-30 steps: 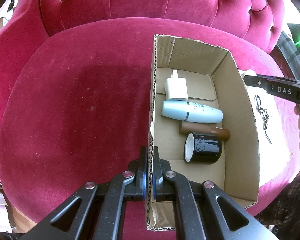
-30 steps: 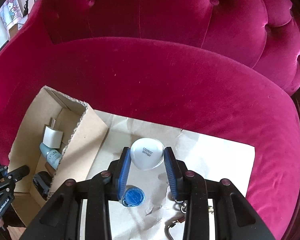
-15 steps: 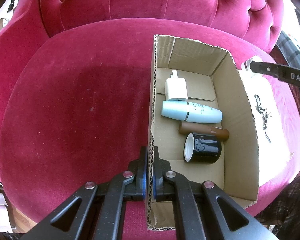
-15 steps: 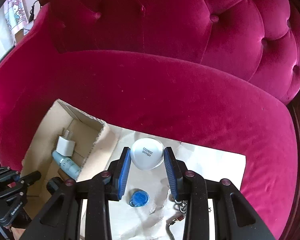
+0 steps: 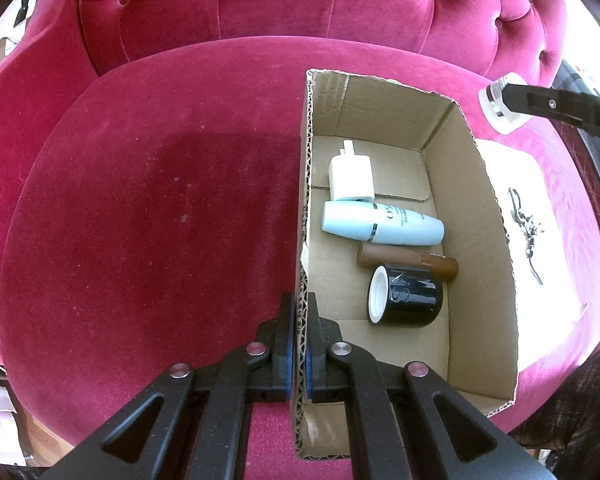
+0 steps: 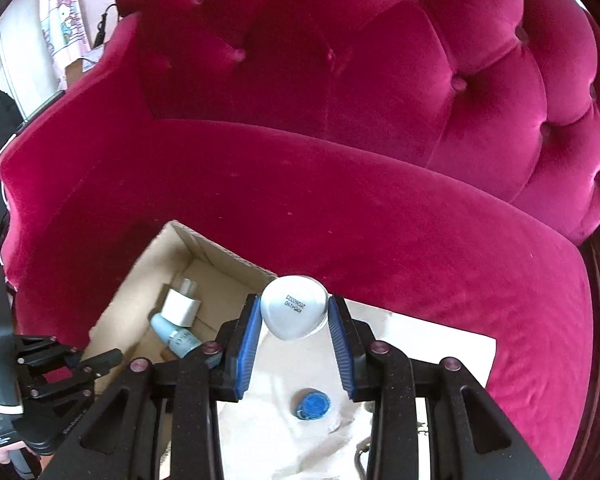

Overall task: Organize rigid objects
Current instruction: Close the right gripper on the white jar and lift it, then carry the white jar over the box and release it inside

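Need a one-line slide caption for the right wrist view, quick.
Right hand-held gripper carries a white jar toward the cardboard box on the red velvet sofa.

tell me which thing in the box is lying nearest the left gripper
The black jar, lying on its side with its white end showing. The brown tube, pale blue bottle and white charger lie farther back.

Brown tube partly hidden behind black jar; keychain cut off behind right tool.

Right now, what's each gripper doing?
Left gripper: closed on the cardboard box wall.
Right gripper: closed on the white jar.
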Tool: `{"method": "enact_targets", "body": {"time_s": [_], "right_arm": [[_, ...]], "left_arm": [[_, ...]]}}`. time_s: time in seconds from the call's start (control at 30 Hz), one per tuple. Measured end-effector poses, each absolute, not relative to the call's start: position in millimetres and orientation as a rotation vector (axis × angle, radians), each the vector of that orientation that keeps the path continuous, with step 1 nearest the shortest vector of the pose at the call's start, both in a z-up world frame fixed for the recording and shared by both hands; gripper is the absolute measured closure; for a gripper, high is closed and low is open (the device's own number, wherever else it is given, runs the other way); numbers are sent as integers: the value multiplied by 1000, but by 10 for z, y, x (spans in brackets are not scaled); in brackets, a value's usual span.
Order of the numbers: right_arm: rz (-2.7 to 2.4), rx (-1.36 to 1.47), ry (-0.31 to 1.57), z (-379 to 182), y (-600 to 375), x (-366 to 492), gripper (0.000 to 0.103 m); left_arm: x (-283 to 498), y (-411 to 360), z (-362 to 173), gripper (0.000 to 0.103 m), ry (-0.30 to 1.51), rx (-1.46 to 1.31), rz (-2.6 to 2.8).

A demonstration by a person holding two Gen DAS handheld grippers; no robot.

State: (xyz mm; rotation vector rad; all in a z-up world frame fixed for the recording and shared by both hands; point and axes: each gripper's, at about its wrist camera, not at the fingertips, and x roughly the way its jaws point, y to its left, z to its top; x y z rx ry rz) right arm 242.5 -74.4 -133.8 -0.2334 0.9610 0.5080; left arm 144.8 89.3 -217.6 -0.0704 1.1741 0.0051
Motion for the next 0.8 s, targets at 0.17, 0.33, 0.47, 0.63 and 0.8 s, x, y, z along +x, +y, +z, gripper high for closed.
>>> {"method": "enact_targets", "body": {"time_s": [0.17, 0.33, 0.47, 0.63, 0.8], "right_arm": [[546, -240, 951, -1309, -645, 2362, 67], [588, -255, 952, -1338, -522, 2297, 67], [617, -268, 956, -1380, -433, 2267, 67], [653, -284, 962, -1418, -316, 2206, 67], [692, -306, 971, -1471, -229, 2129, 67]], "left_arm": [[1447, 891, -2176, 100, 1174, -70, 5], [1447, 890, -2176, 100, 1174, -71, 6], [1446, 890, -2177, 100, 1174, -71, 6], [1447, 888, -2176, 100, 1174, -70, 5], [1446, 889, -2177, 100, 1174, -70, 6]]}}
